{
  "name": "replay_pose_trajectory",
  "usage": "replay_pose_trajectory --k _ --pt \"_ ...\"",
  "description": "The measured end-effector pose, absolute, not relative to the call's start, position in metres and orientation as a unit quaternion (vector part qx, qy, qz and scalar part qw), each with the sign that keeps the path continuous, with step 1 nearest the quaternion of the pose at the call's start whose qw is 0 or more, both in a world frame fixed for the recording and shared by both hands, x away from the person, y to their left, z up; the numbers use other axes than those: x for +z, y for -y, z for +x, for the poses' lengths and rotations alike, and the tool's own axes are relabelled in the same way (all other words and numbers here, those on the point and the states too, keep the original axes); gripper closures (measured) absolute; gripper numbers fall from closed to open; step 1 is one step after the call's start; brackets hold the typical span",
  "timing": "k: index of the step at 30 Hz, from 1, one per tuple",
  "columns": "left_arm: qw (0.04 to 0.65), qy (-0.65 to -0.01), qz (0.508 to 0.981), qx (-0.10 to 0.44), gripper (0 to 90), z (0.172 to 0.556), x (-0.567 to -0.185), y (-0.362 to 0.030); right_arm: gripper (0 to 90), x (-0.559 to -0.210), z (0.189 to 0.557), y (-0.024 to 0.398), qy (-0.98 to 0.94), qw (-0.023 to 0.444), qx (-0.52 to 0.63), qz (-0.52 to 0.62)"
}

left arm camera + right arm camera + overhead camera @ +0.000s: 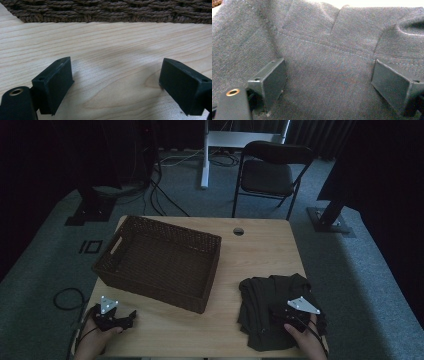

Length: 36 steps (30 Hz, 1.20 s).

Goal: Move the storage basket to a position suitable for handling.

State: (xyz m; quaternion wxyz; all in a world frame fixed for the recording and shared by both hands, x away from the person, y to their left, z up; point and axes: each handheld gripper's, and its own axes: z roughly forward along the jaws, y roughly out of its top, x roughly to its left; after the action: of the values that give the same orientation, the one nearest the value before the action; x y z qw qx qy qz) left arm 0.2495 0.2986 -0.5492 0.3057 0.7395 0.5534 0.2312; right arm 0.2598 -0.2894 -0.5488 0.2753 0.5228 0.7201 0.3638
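Observation:
A dark grey-green garment [272, 305] lies crumpled on the wooden table [260, 250] at the front right. My right gripper [280, 312] rests on top of it, jaws wide open; in the right gripper view the stitched cloth [329, 62] lies flat between and beyond the fingers [270, 80], not pinched. A brown wicker basket [160, 262], empty inside, stands at the table's left. My left gripper [131, 316] lies near the front left corner, open, over bare wood. The left gripper view shows the basket's woven wall [107, 11] just ahead of the open fingers [56, 80].
A black folding chair [270, 172] and a white stand [205, 155] are on the carpet behind the table. A round cable hole [238, 231] sits near the table's far edge. Cables trail on the floor at the left [67, 297].

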Motion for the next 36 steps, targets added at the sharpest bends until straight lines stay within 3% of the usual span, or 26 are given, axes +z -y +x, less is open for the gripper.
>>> replay_pose_trajectory --k 11,17,36 --pt "0.325 -0.536 0.747 0.221 14.7 0.245 -0.545 -0.317 12.5 -0.543 0.260 0.295 -0.704 0.249 0.398 0.533" --pt "0.333 -0.541 0.739 0.226 14.7 0.247 -0.535 -0.329 12.5 -0.528 0.263 0.289 -0.697 0.260 0.408 0.529" --pt "0.350 -0.536 0.727 0.246 14.7 0.253 -0.503 -0.344 12.4 -0.488 0.281 0.235 -0.714 0.264 0.444 0.472"
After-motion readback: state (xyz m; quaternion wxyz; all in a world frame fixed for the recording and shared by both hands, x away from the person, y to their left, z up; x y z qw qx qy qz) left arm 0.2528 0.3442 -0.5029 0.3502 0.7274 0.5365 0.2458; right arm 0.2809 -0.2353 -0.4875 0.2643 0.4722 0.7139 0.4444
